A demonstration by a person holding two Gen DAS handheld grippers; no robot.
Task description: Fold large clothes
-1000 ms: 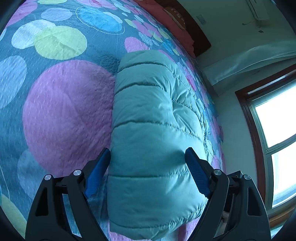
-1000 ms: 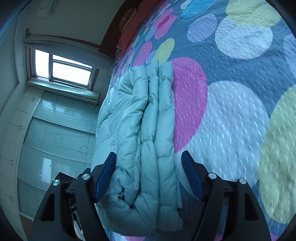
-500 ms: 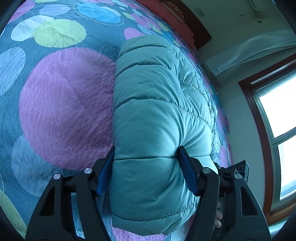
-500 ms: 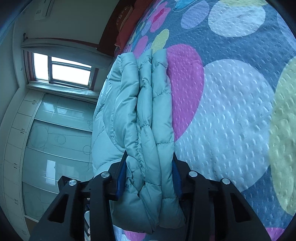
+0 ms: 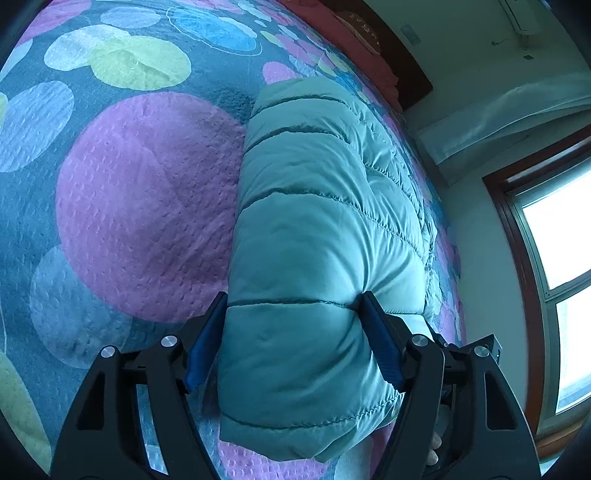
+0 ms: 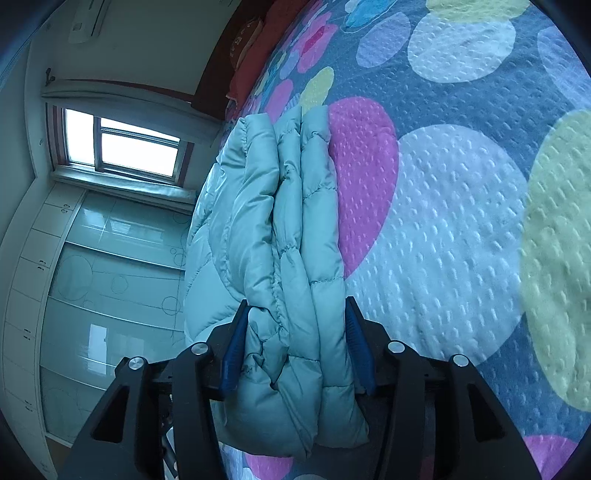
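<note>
I see a pale teal quilted puffer jacket [image 5: 317, 236], folded into a thick bundle, lying on a dark blue textured bedspread printed with large pink, white, yellow-green and blue circles [image 5: 140, 206]. The bundle runs away from me toward the head of the bed, where a red pillow [image 5: 354, 33] rests against a dark wooden headboard [image 5: 413, 74].

My left gripper [image 5: 291, 332] has the near end of the bundle between its blue pads [image 5: 380, 343]; both pads touch the padded fabric and dent it at a stitched seam, and the jaws are easing apart as I watch.

My right gripper [image 6: 295, 343] straddles the layered edge of the same jacket [image 6: 280, 229], where several folded thicknesses stack side by side. Its blue pads [image 6: 356, 350] press on the outer layers on either side, and these jaws are opening too, with the fabric between them.

Beside the bed, in the right wrist view, stand a bright window with a dark frame [image 6: 125, 147] and pale glossy wardrobe doors marked with thin circles [image 6: 110, 280]. A wall-mounted air conditioner [image 6: 86, 20] sits high up.
</note>
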